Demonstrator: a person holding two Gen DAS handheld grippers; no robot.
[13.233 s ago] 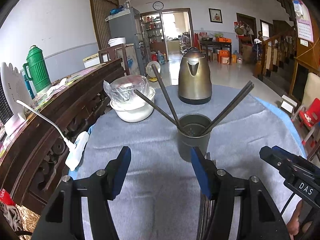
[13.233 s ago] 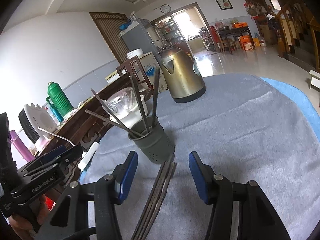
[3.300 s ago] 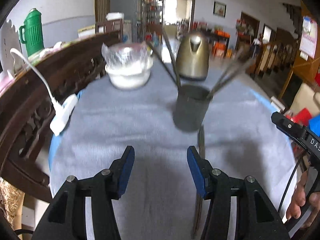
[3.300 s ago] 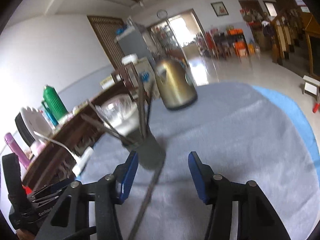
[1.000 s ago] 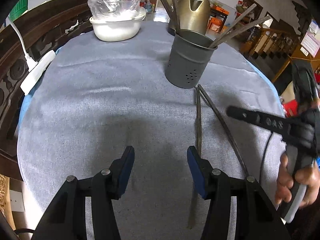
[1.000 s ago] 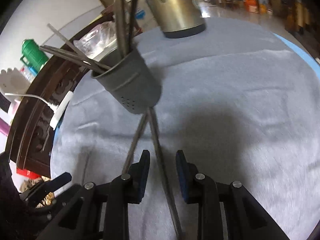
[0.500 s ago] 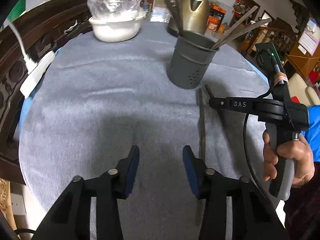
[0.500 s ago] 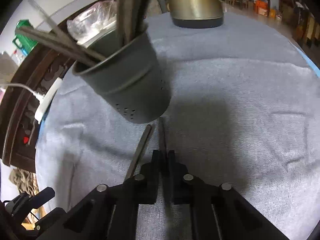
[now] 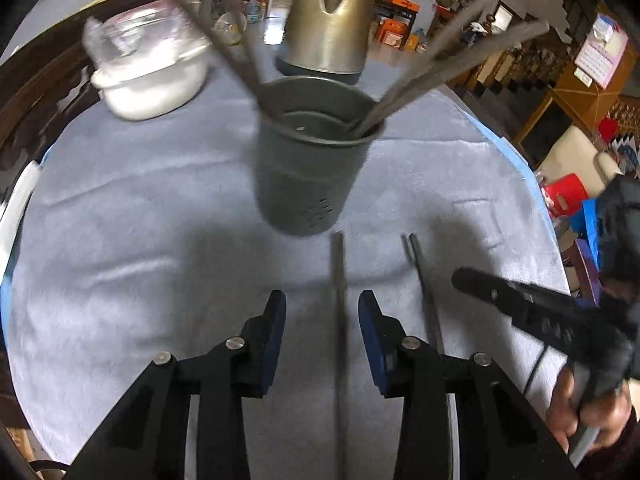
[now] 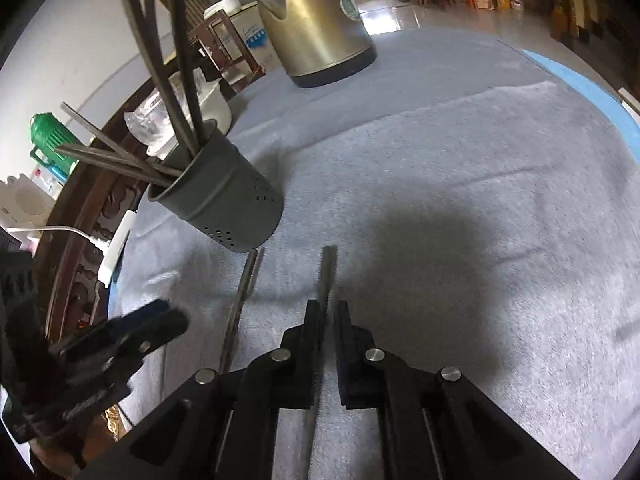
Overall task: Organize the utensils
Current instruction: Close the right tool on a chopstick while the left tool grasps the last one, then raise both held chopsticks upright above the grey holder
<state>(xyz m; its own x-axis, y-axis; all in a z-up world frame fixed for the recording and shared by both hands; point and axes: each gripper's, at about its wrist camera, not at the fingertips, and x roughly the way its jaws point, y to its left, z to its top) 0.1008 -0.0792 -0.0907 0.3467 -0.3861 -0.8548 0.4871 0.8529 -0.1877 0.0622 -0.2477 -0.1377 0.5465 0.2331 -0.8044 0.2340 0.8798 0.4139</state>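
While two chopsticks lie loose on the grey cloth [image 9: 140, 240], several more, about six, stand fanned out in the one dark holder [image 9: 312, 160]. One loose chopstick [image 9: 340, 304] lies between the fingers of the left gripper [image 9: 322, 320], whose jaws have just been closing and stand narrow without touching it; its long axis runs from the gripper straight toward the holder's base, the tip just short of it. The other chopstick [image 10: 326, 280] is pinched by the right gripper [image 10: 326, 320], jaws closed on it, and it points the same way, beside the first. One kettle [image 10: 316, 20] and one covered white bowl [image 9: 152, 80] stand behind the holder. Open cloth spreads to the right, up to the table's blue rim [image 10: 624, 120].
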